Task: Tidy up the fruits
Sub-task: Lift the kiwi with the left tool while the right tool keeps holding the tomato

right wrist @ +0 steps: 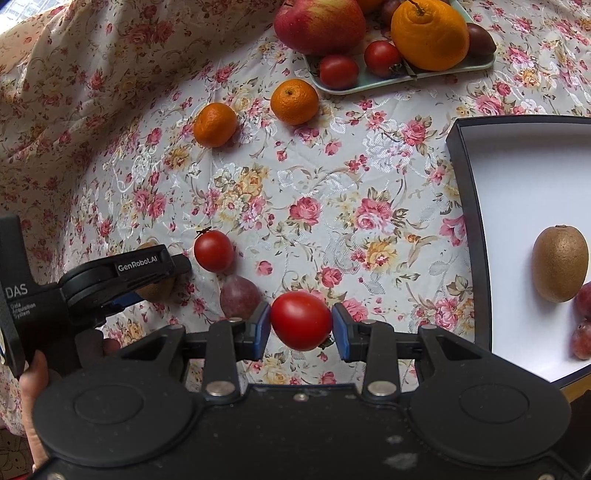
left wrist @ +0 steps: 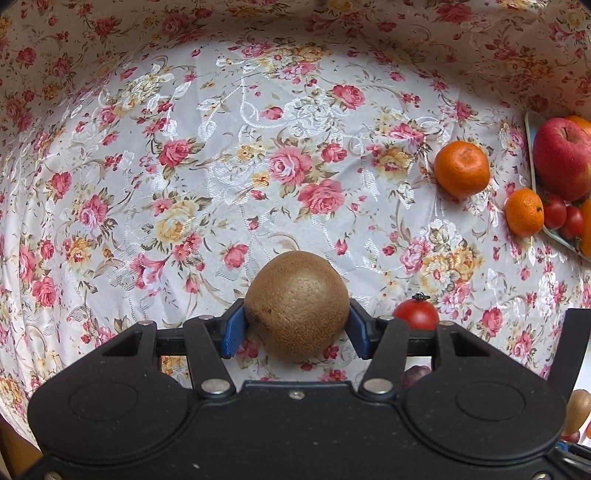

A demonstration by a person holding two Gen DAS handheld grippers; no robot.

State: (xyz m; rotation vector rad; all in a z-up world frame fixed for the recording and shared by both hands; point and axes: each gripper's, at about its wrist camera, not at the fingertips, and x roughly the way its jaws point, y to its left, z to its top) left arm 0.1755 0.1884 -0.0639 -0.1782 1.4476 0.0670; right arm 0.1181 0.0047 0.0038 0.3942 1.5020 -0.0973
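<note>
My left gripper (left wrist: 296,328) is shut on a brown kiwi (left wrist: 295,306), with the blue pads pressed on both its sides above the floral tablecloth (left wrist: 221,166). In the right wrist view that gripper (right wrist: 122,280) shows at the left edge, mostly hiding its kiwi (right wrist: 157,290). My right gripper (right wrist: 301,325) is shut on a red tomato (right wrist: 301,319), held just over the cloth. To the right lies a white box with a black rim (right wrist: 469,206), holding another kiwi (right wrist: 559,264) and reddish plums (right wrist: 583,332).
A cherry tomato (right wrist: 213,251) and a purple plum (right wrist: 240,297) lie loose beside the grippers. Two mandarins (right wrist: 215,124) (right wrist: 294,101) sit before a pale green tray (right wrist: 369,86) with an apple (right wrist: 319,24), an orange (right wrist: 428,35) and tomatoes. A hand (right wrist: 33,387) grips the left tool.
</note>
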